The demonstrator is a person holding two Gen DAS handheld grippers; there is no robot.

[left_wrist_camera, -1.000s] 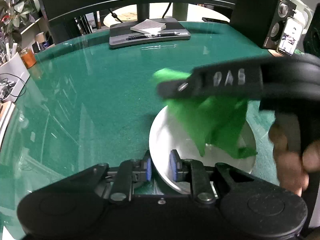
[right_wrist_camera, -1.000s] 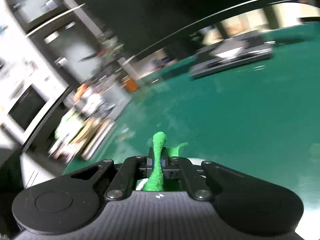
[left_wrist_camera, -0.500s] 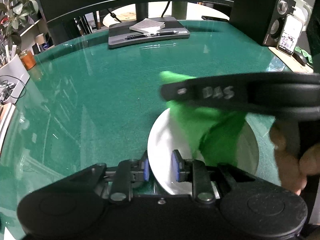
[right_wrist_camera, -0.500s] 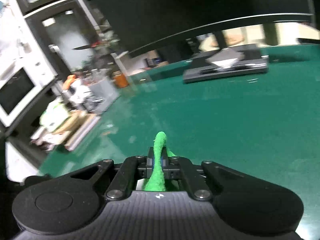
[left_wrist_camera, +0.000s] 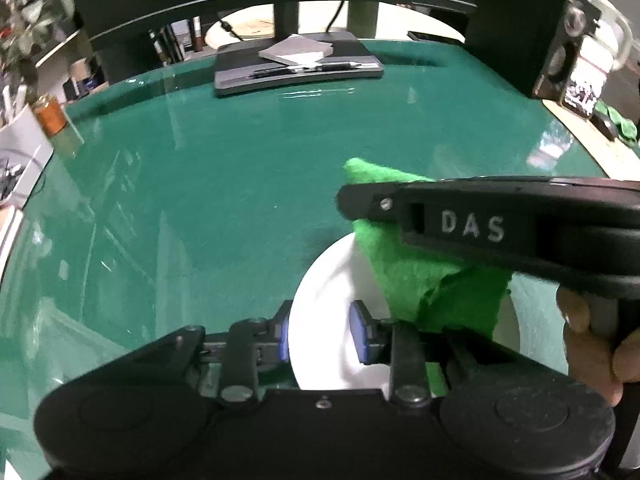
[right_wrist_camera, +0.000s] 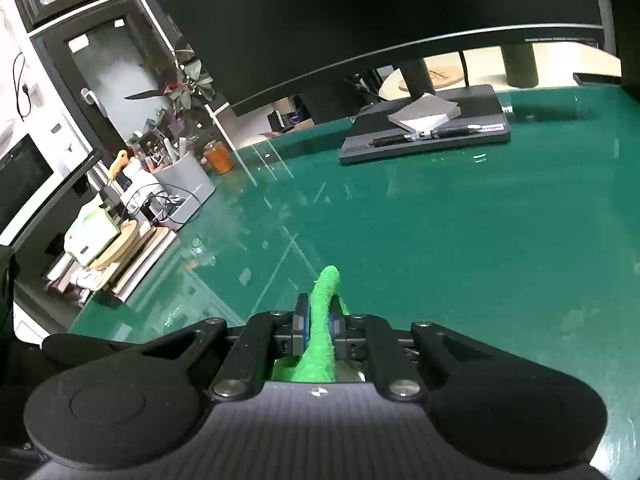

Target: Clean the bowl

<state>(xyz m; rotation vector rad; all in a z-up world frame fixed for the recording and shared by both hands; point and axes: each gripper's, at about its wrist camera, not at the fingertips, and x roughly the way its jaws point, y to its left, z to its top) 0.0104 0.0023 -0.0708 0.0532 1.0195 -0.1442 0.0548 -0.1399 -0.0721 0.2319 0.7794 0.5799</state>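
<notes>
A white bowl sits on the green table, low in the left wrist view. My left gripper straddles its near-left rim, one blue pad outside and one inside. Its jaws are opening, and the pads stand apart from the rim. From the right comes my right gripper, held by a hand and shut on a green cloth. The cloth hangs down into the bowl. In the right wrist view the cloth sticks up from the closed right gripper, and the bowl is hidden there.
A dark monitor stand base with a notepad and pen lies at the table's far side under a wide monitor. A speaker and a phone stand far right. An orange jar and desk clutter sit at the left edge.
My left gripper's pads have spread wider around the bowl rim. The right gripper and cloth have sunk lower into the bowl, and the right wrist view has rolled more level.
</notes>
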